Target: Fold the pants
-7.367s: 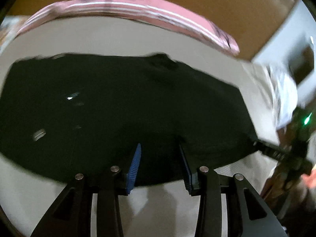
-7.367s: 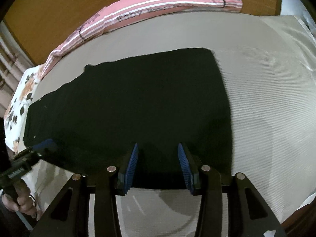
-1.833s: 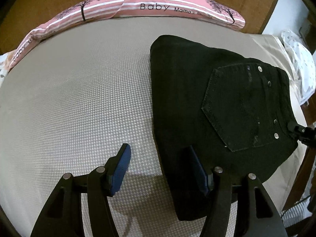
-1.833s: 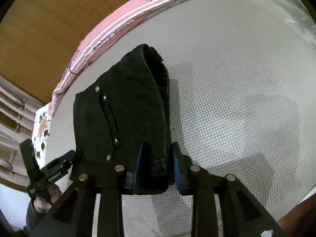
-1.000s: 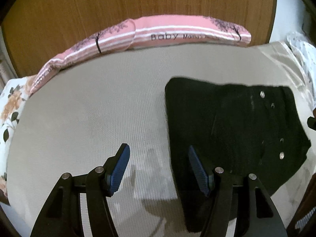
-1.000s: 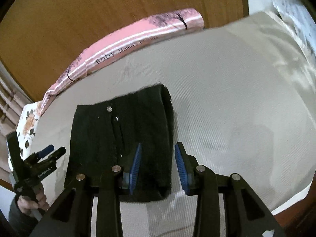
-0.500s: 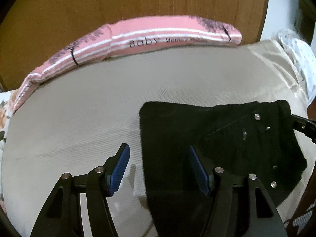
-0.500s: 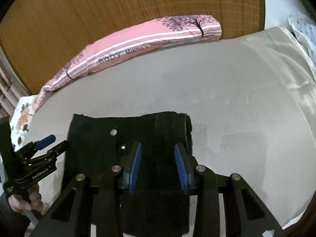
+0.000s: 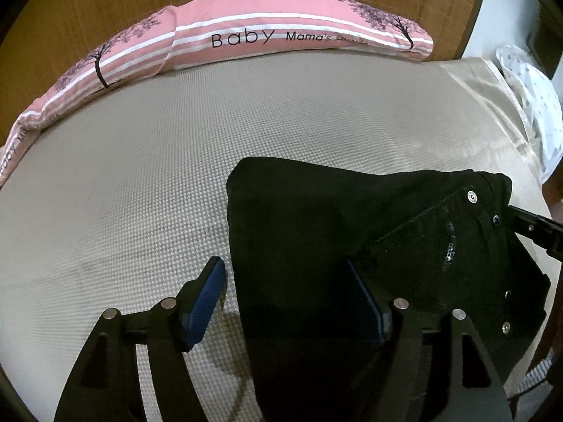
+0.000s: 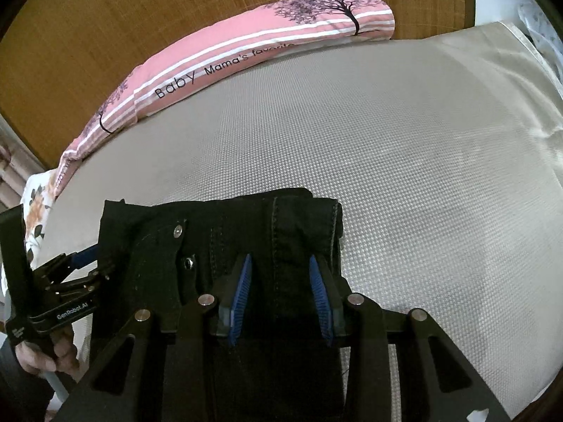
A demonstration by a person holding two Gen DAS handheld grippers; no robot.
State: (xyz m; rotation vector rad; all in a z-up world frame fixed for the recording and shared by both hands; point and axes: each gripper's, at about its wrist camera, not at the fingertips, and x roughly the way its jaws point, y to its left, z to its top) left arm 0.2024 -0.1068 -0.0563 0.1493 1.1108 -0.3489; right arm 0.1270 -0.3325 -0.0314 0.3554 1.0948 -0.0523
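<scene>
The black pants [image 9: 352, 246] lie folded into a compact stack on the beige bed cover [image 9: 140, 176], back pocket with rivets facing up. My left gripper [image 9: 292, 292] is open, its jaws straddling the stack's left edge. In the right wrist view the pants [image 10: 218, 239] show their waistband end. My right gripper [image 10: 281, 281] is open with its blue pads on either side of the stack's right part. The left gripper [image 10: 88, 267] shows at the stack's left side there, and the right gripper's finger [image 9: 535, 228] shows at the pants' right edge in the left wrist view.
A long pink striped pillow [image 9: 246, 38] lies along the wooden headboard [image 9: 105, 0] at the far side. A floral pillow [image 10: 38, 211] sits at the left and a white dotted cloth [image 9: 538, 105] at the right edge of the bed.
The long pants were folded into a short stack. Over the last second both grippers dropped closer to the stack and stay open around it.
</scene>
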